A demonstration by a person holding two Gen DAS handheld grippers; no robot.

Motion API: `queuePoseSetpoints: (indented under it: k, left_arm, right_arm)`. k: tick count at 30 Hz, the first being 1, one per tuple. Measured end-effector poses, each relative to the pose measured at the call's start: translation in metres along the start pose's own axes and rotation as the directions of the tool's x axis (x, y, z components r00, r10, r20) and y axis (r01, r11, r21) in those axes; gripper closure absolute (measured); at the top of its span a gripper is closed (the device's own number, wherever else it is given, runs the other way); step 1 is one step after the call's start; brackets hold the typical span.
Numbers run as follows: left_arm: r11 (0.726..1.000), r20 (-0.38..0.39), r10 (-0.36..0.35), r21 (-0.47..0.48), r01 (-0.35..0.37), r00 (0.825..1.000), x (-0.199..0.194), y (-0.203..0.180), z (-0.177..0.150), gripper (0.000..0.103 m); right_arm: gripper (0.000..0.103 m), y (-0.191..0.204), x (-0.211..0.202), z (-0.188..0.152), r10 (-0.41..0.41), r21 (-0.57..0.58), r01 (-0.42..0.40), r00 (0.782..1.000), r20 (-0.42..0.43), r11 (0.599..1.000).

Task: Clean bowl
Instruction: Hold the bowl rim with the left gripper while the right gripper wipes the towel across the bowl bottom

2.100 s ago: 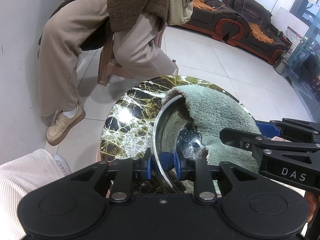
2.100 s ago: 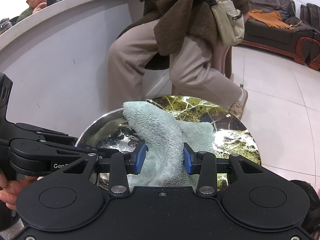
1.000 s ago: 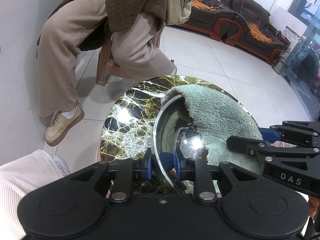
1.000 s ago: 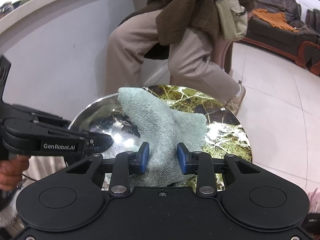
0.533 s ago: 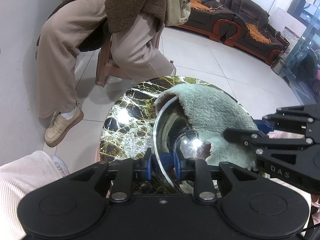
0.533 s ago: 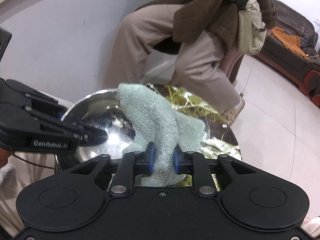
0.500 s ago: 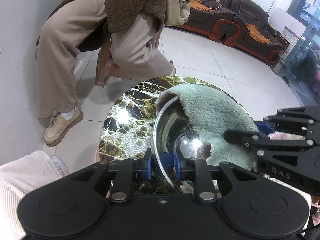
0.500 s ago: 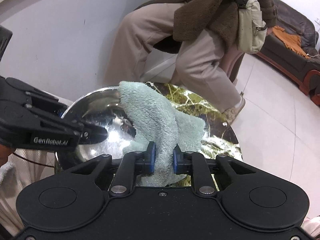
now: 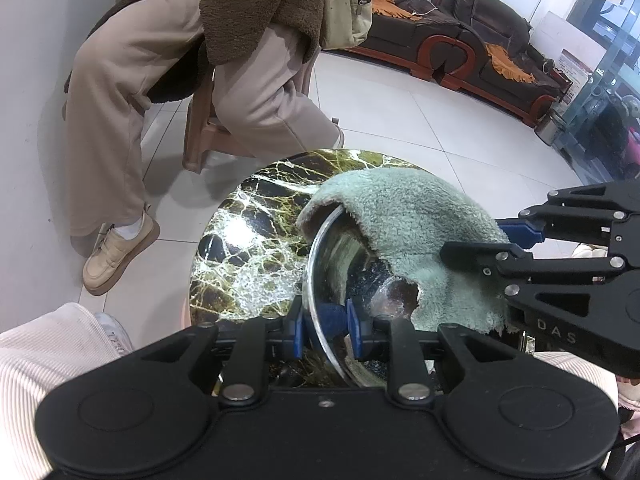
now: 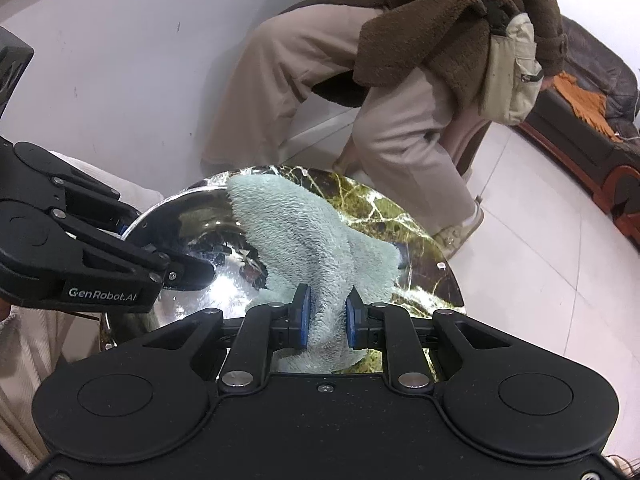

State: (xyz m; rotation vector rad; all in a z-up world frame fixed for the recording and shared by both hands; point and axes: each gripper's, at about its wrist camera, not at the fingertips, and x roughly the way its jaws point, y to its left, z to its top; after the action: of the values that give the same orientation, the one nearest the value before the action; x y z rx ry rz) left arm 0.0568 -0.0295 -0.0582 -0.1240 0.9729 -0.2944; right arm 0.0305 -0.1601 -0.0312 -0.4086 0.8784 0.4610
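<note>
Nearest the left wrist camera, the left gripper (image 9: pixel 326 330) is clamped on the near rim of the steel bowl (image 9: pixel 340 248), 1 blue pad inside the wall and 1 outside, exactly as it was 2 seconds ago, so the bowl stays pinned on the round marble table (image 9: pixel 248 240). The change is on the other side: the right gripper (image 10: pixel 325 322), whose pads stood apart around the green towel (image 10: pixel 304 240) 2 seconds ago, has closed and now pinches a bunched fold of it. The towel drapes from that pinch across the bowl's inside and over its far rim onto the marble. That probably means the grasp is made and wiping strokes can begin; the shiny interior shows no obvious dirt. Beyond the table a seated person (image 10: pixel 360 92) looks on.
</note>
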Motion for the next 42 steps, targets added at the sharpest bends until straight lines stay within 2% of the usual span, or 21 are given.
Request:
queuePoseSetpoints:
  k: [42]
  left_arm:
    - [1.0,-0.003,-0.005,-0.002,0.005,1.0,-0.0013,-0.0007,0.0009,0.083]
  right_arm:
    - [0.086,-0.0021,-0.0022,-0.0012,0.01,-0.002,-0.01,1.0,-0.016,1.0]
